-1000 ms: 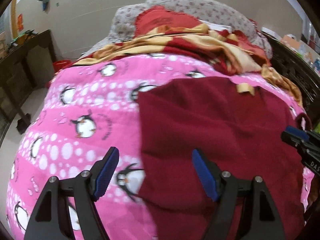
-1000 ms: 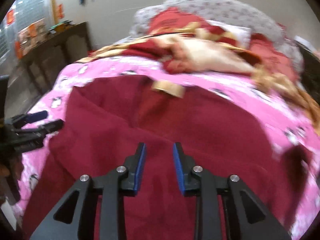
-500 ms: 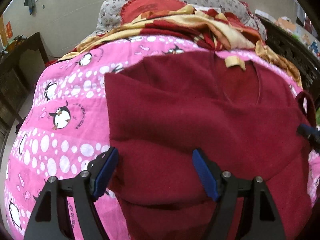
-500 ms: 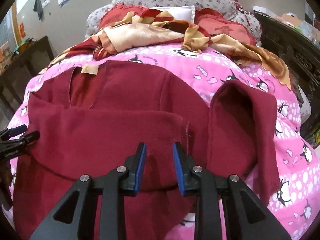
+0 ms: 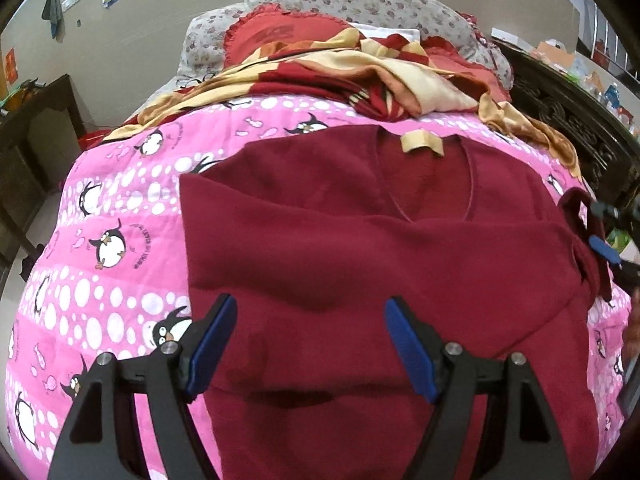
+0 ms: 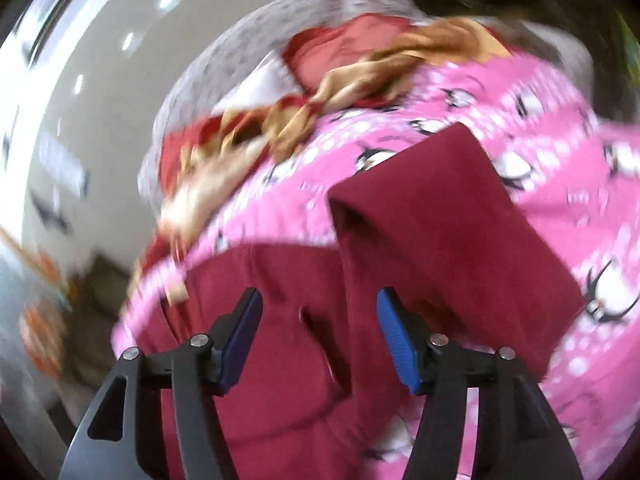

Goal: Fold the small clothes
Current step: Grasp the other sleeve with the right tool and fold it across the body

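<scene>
Maroon sweater point(image 5: 360, 264) is lying flat on the pink penguin blanket point(image 5: 104, 248) on the bed, neck label point(image 5: 420, 142) at the far end, one sleeve folded across the chest. Left gripper point(image 5: 310, 344) hovers over the hem with its jaws spread wide, nothing pinched. Right gripper point(image 6: 318, 334) is over the other sleeve point(image 6: 440, 216), which sticks out to the side; its jaws are opening, with no cloth gripped. That view's pretty blurry. Rumpled red-and-tan blanket point(image 5: 360, 76) sits by the pillows point(image 5: 340, 8).

Small letters are printed beside a penguin on the pink blanket point(image 5: 120, 216), but they cannot be read.
</scene>
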The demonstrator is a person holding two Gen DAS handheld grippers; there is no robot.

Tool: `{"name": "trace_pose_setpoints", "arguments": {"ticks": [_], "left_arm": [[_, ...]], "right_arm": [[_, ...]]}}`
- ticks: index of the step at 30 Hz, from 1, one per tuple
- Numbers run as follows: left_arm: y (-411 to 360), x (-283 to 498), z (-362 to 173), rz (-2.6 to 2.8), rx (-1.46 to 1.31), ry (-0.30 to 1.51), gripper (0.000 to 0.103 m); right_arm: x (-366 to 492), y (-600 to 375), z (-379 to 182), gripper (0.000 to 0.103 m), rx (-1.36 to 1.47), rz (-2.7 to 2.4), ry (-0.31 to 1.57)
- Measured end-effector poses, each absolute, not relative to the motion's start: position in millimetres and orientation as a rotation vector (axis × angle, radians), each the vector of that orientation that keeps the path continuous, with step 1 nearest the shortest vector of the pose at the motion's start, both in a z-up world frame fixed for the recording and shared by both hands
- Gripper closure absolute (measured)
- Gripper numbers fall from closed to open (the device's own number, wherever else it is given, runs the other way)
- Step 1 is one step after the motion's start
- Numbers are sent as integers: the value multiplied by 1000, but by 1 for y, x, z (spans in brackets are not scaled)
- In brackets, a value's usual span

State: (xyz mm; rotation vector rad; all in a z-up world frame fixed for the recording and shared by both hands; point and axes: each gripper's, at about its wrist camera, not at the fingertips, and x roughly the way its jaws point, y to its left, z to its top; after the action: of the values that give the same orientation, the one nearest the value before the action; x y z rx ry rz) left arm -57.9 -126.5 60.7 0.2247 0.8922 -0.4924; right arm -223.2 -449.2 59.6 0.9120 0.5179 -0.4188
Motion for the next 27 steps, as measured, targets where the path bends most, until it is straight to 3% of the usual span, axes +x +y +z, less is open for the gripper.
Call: {"name": "trace_pose_setpoints", "arguments": {"ticks": [9,15,16,17,20,23,27], "left_arm": [[-127,-58,51,-480,253,901,23],[-130,-61,49,-487,260,902,23],[-130,-61,49,-488,263,900,23],[-130,-62,49,-488,267,898,23],[-129,-62,49,-483,273,895,23],[-126,-60,48,-474,264,903,23],[-122,-60,51,-471,249,900,23]], "right_arm": [[-231,-481,44,27,1195,-519,293],[-222,-498,37,27,1243,-583,290],[-222,-500,36,34,1245,-591,291],[-222,-502,35,49,1242,-603,297],[-224,-505,38,71,1171,-624,317],[-232,-502,55,81,1037,-671,333],[-249,-497,80,83,870,-719,347]]}}
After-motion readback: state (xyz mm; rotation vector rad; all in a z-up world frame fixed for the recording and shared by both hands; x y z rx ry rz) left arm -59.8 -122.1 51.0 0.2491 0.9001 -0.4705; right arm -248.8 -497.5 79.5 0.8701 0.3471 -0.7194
